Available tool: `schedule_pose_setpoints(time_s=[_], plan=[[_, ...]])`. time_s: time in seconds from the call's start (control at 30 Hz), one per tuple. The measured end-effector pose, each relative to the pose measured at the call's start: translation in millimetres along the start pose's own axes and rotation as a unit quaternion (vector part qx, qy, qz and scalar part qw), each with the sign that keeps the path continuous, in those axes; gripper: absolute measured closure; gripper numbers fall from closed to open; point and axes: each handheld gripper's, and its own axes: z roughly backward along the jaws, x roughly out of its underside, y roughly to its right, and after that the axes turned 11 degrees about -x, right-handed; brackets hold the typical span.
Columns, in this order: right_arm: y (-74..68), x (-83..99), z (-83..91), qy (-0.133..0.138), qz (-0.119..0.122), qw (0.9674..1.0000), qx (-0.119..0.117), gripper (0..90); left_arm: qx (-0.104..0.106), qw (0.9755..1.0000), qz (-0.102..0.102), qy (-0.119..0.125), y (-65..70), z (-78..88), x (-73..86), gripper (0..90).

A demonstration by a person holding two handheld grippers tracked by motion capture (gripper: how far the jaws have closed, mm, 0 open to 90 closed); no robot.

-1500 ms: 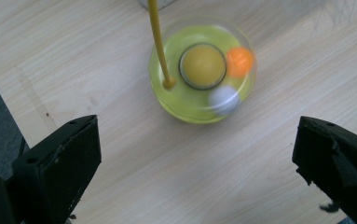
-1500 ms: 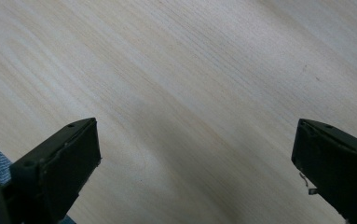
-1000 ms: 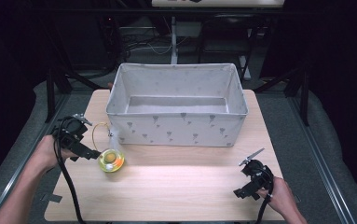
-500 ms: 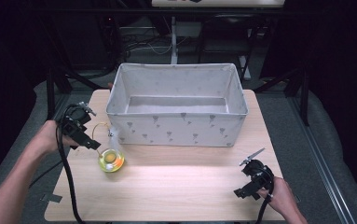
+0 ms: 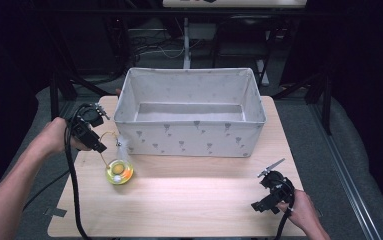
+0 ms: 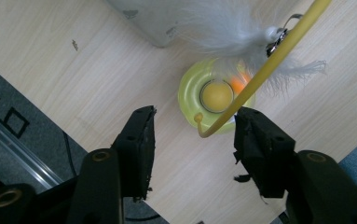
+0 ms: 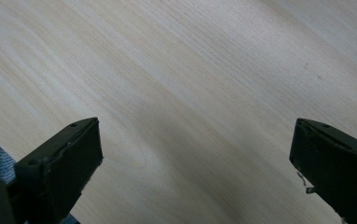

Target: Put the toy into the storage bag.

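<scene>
A round yellow-green toy (image 5: 119,171) with an orange ball in its ring lies on the wooden table (image 5: 194,200), left of centre. From it rises a thin yellow wire (image 6: 260,74) that carries a grey-white feather (image 6: 234,32). My left gripper (image 5: 98,145) hovers above and left of the toy, pointing down at it. Its jaws have just been closing, and the wire's curled end (image 6: 198,119) hangs between them close to the right-hand jaw, with neither pad pressing on it. Near the table's front right corner my right gripper (image 5: 265,187) stands wide open over bare wood (image 7: 190,70).
A large grey-white fabric box (image 5: 189,137) with a small print stands at the back middle of the table, its left front corner next to the feather. Dark floor and metal stand legs surround the table. A black cable trails from each gripper.
My left hand has risen and drawn a little toward the box's left corner, and its jaws stand narrower than before. The toy and my right gripper have stayed put.
</scene>
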Motion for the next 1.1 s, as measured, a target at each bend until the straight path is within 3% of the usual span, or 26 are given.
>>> schedule_pose_setpoints(time_s=[0.2, 0.63, 0.8, 1.1], plan=[[0.1, 0.1, 0.3, -0.003, 0.002, 1.0000, 0.001, 1.9, -0.003, 0.9999, -0.006, -0.008, 0.9, -1.2, -4.9, 61.8], [0.0, 0.6, 0.2, -0.002, -0.003, 1.0000, -0.003, 1.9, -0.039, 0.9989, -0.021, -0.016, 12.9, -5.0, -9.1, 85.7], [0.3, 0.4, 0.0, 0.001, -0.003, 1.0000, -0.002, 1.8, -0.049, 0.9985, -0.008, -0.025, 15.2, -3.5, -8.3, 87.4], [-0.1, 0.2, 0.3, 0.003, 0.000, 1.0000, -0.002, 1.9, -0.044, 0.9989, 0.002, -0.012, 19.6, 1.9, -5.3, 87.9]])
